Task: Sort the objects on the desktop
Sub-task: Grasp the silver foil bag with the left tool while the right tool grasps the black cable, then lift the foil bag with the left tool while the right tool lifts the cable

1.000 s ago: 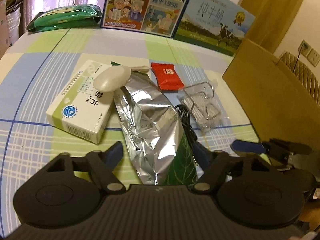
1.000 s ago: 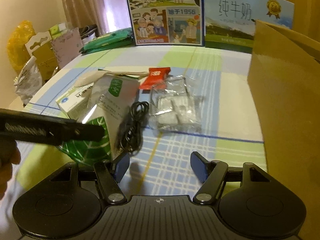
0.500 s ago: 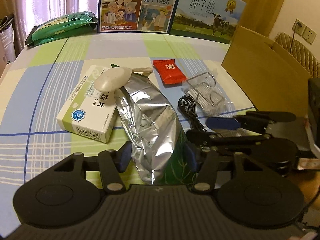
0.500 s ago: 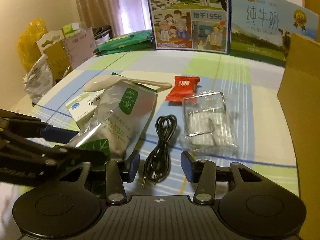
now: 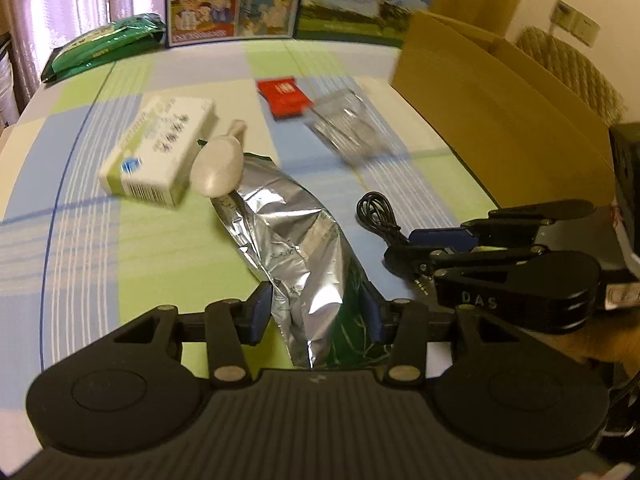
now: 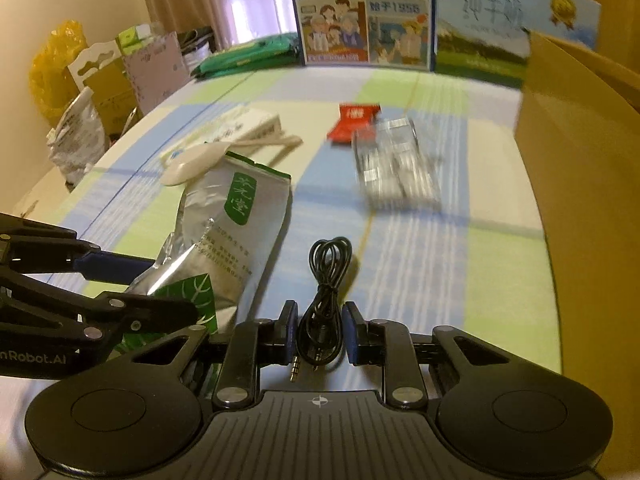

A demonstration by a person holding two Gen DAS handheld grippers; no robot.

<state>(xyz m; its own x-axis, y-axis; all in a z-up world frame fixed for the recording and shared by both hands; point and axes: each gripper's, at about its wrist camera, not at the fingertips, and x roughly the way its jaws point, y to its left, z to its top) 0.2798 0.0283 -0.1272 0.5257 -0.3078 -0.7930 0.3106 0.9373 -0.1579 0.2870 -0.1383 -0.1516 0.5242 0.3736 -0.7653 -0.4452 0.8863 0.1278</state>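
A silver foil tea pouch [image 5: 292,240] with a green label lies along the checked tablecloth. My left gripper [image 5: 316,314] is shut on its near end, a blue pad pressing each side. The right wrist view shows the same pouch [image 6: 240,216] pinched by that gripper [image 6: 168,288] at the left. A coiled black audio cable [image 6: 328,264] lies just right of the pouch, and my right gripper [image 6: 320,332] is shut on its plug end. In the left wrist view the cable [image 5: 376,212] runs under the right gripper [image 5: 400,248].
A white spoon [image 5: 218,168] rests on the pouch's far end, beside a medicine box [image 5: 160,148]. Further back lie a red packet [image 5: 284,94] and a clear pack of metal hooks [image 5: 348,128]. An open cardboard box [image 5: 500,100] stands at the right. Milk cartons [image 5: 236,0] line the back.
Both grippers moved forward and closed: the left around the pouch's near end, the right around the cable's plug end. The medicine box and spoon have shifted relative to the pouch.
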